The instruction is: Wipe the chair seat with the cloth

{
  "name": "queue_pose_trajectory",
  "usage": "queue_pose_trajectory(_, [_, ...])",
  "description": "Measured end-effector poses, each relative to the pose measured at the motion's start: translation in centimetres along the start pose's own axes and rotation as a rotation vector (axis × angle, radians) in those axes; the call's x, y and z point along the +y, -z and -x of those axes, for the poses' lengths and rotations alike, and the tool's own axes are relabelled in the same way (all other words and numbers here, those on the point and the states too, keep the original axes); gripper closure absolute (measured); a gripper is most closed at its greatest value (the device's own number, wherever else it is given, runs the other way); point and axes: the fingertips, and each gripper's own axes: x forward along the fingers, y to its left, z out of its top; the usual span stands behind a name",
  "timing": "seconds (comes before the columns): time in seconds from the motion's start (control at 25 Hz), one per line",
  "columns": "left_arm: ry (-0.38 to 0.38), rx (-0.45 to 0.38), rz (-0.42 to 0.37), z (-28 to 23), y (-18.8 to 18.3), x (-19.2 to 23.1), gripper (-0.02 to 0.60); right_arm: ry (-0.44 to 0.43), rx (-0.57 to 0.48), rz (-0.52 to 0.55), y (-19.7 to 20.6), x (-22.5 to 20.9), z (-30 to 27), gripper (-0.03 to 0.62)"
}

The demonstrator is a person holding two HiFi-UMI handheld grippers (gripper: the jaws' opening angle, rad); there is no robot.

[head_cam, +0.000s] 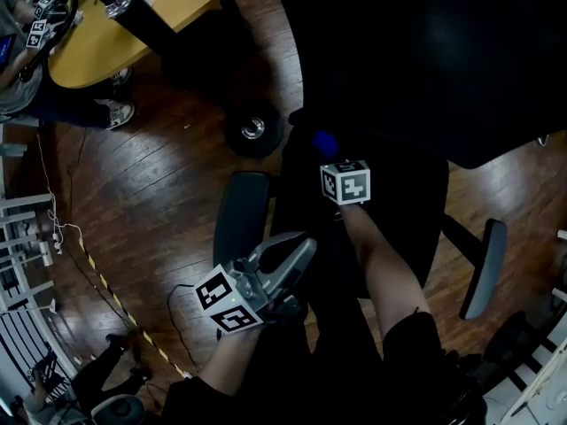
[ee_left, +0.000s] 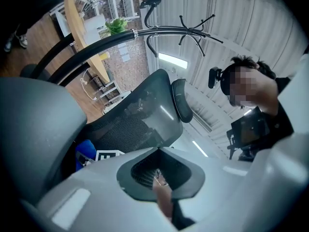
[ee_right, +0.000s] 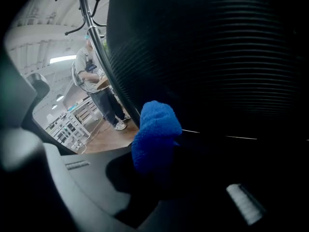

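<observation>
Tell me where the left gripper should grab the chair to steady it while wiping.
Probably the left armrest pad: it is long, narrow and lies close beside the left gripper. Come down from above, with the jaws spanning its narrow width.

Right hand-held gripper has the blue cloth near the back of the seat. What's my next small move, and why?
Probably pull the right hand-held gripper a short stroke toward yourself, cloth pressed down. It is clamped on the cloth at the far end of the chair seat, and most of the dark seat lies nearer you.
</observation>
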Motion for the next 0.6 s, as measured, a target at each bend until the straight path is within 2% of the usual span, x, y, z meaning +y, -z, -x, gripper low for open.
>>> queue_pose_trajectory(0.2, [-0.012,0.002,-0.002,-0.4,-0.5,0.9,0.589,-0.007,-0.03,0.033,0.5,0.0,-1.5,0.554])
queue_pose_trajectory(0.32, [-0.018,0.009,-0.004,-0.9,-0.8,1.6,0.589,0.022,-0.023,0.03,1.0,-1.2,-1.0,0.554])
queue_pose_trajectory(0.6, [-0.035,0.053,-0.003,-2.1,-0.4,1.9,0.589,0.23,0.042,-0.037,5.0,-11.9,5.9,0.555])
